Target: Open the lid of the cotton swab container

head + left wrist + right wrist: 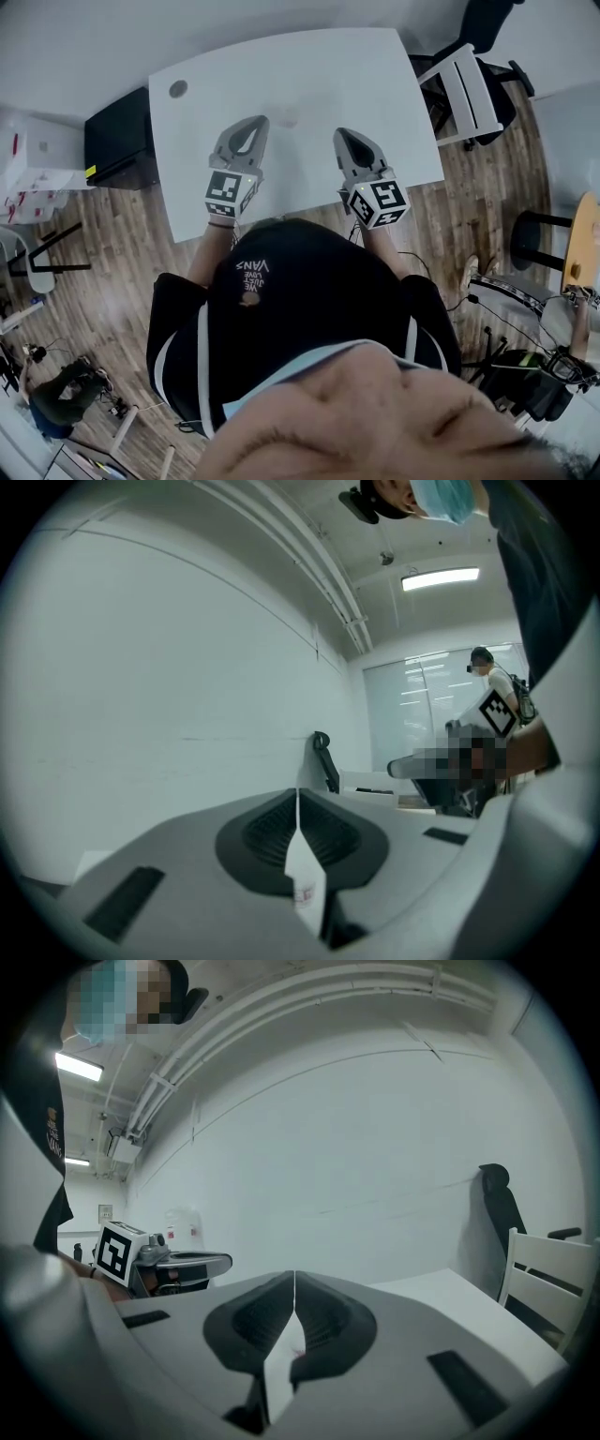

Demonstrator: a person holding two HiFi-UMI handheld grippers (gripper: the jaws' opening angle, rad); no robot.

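A white table (309,75) stood on a wood floor (122,253). A round grey cap (177,89) sat near its far left corner. On the floor, a black cabinet (117,141) stood just beside the table's left edge, and a chair (469,84) stood at its right.

We see a white table (309,66) with a round grommet (177,89) near its far left corner. A black cabinet (117,141) stands just beside the table's left edge, and a white slatted chair (466,89) beside its right. The floor (122,234) is wood plank. Overhead we make out a lit strip lamp (441,577) on the ceiling.
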